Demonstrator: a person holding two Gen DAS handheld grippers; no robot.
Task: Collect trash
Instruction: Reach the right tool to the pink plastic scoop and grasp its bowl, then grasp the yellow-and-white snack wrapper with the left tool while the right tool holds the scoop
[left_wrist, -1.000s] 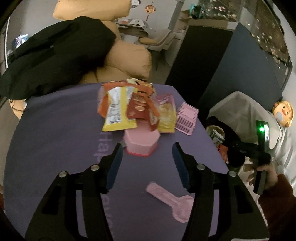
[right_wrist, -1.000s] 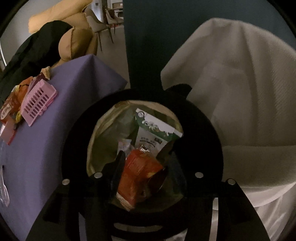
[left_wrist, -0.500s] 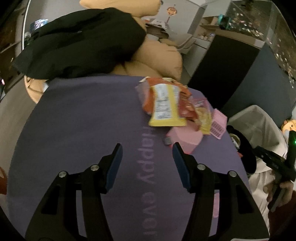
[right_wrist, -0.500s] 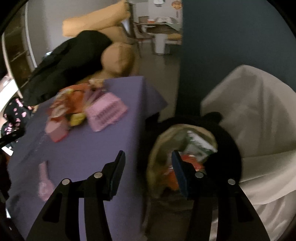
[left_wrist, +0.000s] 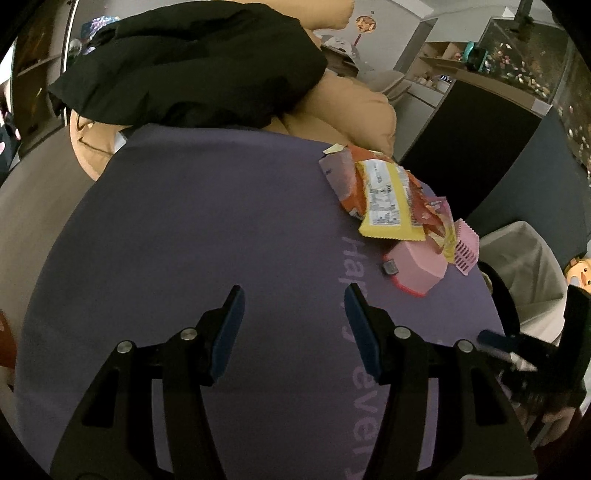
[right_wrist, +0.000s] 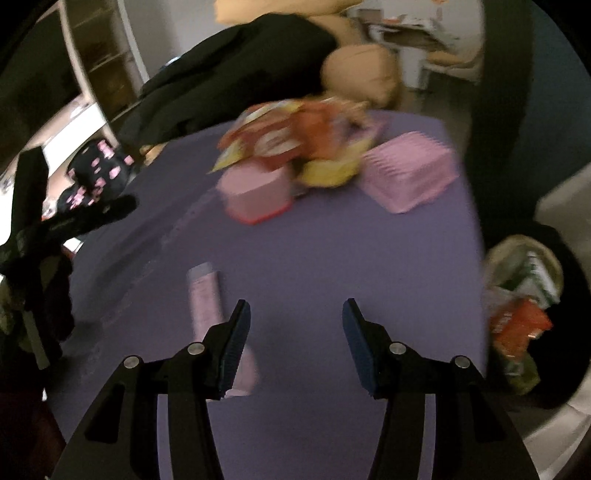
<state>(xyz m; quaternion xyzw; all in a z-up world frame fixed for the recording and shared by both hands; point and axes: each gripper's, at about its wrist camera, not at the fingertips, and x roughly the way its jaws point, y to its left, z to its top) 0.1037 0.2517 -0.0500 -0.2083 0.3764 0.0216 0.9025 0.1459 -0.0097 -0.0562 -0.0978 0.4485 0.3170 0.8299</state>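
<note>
The snack wrappers (left_wrist: 388, 199) lie heaped at the purple tablecloth's (left_wrist: 184, 240) far edge, blurred in the right view, half covering a pink box (left_wrist: 417, 267). Left gripper (left_wrist: 293, 321) and right gripper (right_wrist: 291, 332) hover spread, empty. A bin (right_wrist: 524, 295) beside the table is partly cut off.

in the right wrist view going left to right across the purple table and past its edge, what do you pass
pink scoop → pink box → snack wrapper pile → pink basket → trash bin off the table's right edge
</note>
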